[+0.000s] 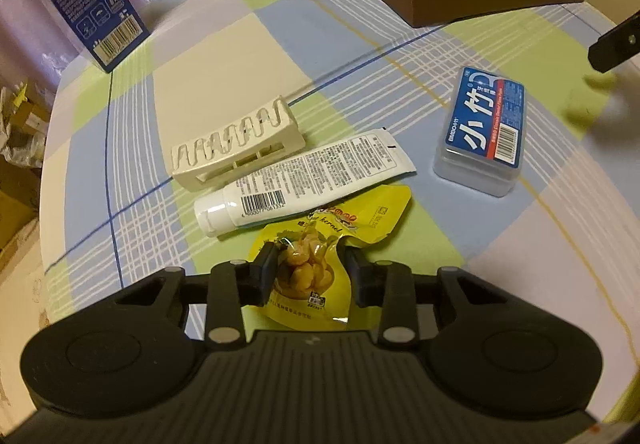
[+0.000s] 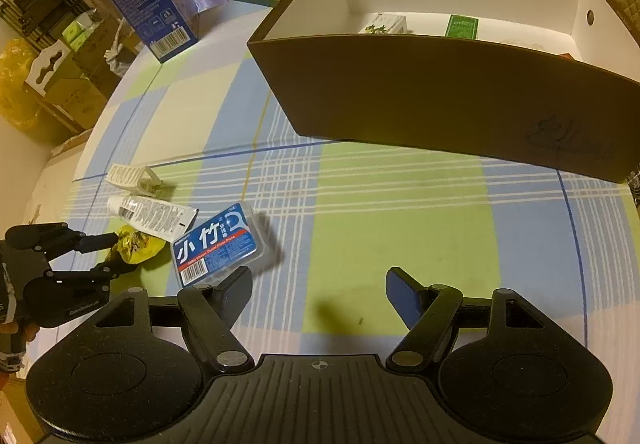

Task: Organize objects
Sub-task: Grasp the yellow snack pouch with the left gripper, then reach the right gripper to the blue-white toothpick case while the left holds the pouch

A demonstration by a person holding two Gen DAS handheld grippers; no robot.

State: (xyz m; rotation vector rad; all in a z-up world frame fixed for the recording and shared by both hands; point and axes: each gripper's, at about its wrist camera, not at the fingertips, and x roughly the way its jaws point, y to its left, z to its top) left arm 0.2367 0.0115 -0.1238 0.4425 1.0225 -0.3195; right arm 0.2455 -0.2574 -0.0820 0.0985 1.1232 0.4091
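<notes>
Left wrist view shows the left hand-held gripper (image 1: pixel 310 270) straddling the yellow snack pouch (image 1: pixel 320 244) on the tabletop (image 1: pixel 248 56), just beside the tube (image 1: pixel 304 180). Its jaws stand narrowly apart, the left pad touching the pouch, the right a little off; to grip well, pinch the bulge, then lift clear toward the box (image 2: pixel 440 100). Right hand-held gripper (image 2: pixel 320 296) hangs wide and empty near the floss case (image 2: pixel 218 244)

Crumpled yellow snack pouch (image 1: pixel 316 264) beside white tube (image 1: pixel 304 180).
</notes>
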